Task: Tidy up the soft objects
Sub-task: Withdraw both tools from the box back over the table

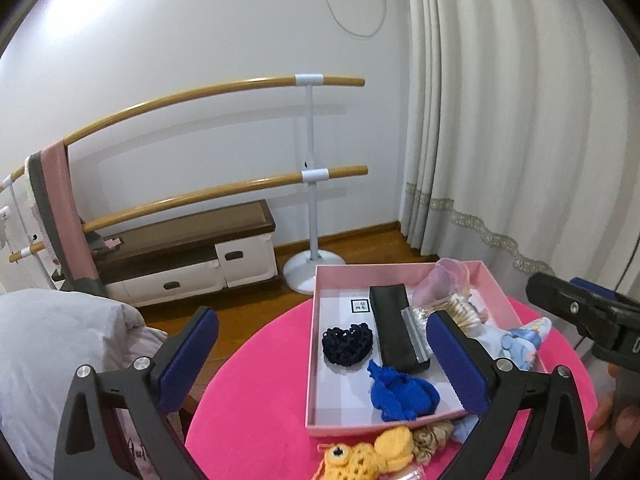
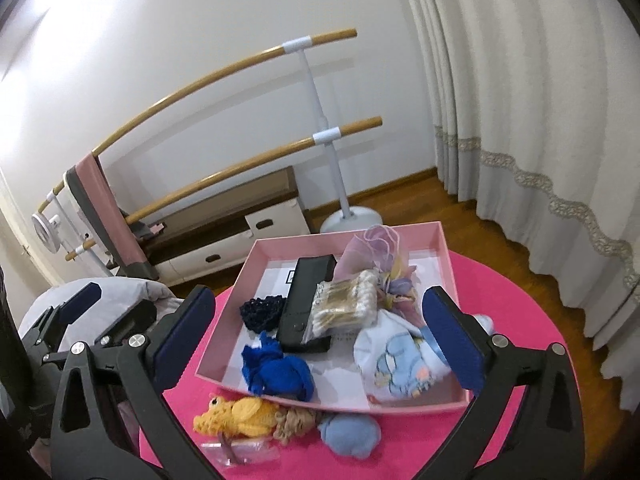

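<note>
A pink box (image 1: 316,312) (image 2: 444,248) sits on a round pink table (image 1: 256,392) (image 2: 520,320). Inside lie a bright blue knit piece (image 1: 400,394) (image 2: 276,372), a dark navy knit piece (image 1: 347,340) (image 2: 260,312), a black case (image 1: 394,328) (image 2: 306,300), cotton swabs (image 2: 344,300), a printed white-blue cloth (image 2: 400,360) and a lilac cloth (image 2: 376,248). In front of the box lie a yellow crochet toy (image 1: 376,450) (image 2: 236,416), a beige scrunchie (image 2: 296,420) and a light blue soft piece (image 2: 350,434). My left gripper (image 1: 320,360) and right gripper (image 2: 320,340) are open and empty, above the box's front.
A ballet barre stand (image 1: 310,168) (image 2: 332,136) with a pink-grey cloth stands by the wall over a low drawer bench (image 1: 188,256). Curtains (image 1: 520,120) hang at the right. A grey cushion (image 1: 52,360) lies left of the table. A small clear packet (image 2: 240,450) lies at the table's front.
</note>
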Available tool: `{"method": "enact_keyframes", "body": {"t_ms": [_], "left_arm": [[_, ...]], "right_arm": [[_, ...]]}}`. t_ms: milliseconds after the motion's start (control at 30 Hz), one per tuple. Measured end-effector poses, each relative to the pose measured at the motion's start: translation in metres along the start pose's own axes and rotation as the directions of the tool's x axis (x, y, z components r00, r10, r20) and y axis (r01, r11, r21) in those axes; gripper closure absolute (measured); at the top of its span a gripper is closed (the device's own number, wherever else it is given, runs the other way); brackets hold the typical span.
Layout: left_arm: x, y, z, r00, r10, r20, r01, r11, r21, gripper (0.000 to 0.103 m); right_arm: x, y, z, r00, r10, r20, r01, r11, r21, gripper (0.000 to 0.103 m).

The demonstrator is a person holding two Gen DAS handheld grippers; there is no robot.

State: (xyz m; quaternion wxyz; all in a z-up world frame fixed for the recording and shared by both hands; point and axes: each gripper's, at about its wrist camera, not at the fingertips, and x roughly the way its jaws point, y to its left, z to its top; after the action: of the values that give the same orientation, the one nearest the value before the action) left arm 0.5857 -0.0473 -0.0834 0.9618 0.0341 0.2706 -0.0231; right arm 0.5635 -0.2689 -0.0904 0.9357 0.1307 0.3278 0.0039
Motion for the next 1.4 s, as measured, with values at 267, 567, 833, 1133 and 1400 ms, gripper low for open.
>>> {"method": "enact_keyframes", "body": {"t_ms": [267,567,833,1133,1400], "left_arm": [[-0.05,-0.004,-0.022,0.999,0.013,0.042,-0.012,1.0,-0.009,0.0],[-0.106,-0.007,-0.047,0.997,0.013,0.076,-0.012,1.0,-0.01,0.0],[-0.142,-0.008,-0.072,0.998,0.015,0.064,-0.015,1.0,-0.011,0.0],[-0.171,-0.005,-0.095,0.999,0.012,0.038,-0.012,1.0,-0.012,0.0],[-0.193,-0.005,-0.108,0.999,0.004,0.036,-0.004,1.0,-0.01,0.0]], "right_arm": [[-0.054,0.009,-0.021,0.998,-0.014,0.064,0.015,1.0,-0.007,0.0],[-0.105,0.023,-0.051,0.987,-0.104,0.122,0.113,0.991,-0.07,0.0],[-0.131,0.027,-0.089,0.974,-0.181,0.137,0.194,0.977,-0.089,0.0],[-0.148,0.028,-0.111,0.967,-0.215,0.138,0.229,0.969,-0.094,0.0],[-0.154,0.03,-0.114,0.968,-0.204,0.146,0.219,0.971,-0.096,0.0]]}}
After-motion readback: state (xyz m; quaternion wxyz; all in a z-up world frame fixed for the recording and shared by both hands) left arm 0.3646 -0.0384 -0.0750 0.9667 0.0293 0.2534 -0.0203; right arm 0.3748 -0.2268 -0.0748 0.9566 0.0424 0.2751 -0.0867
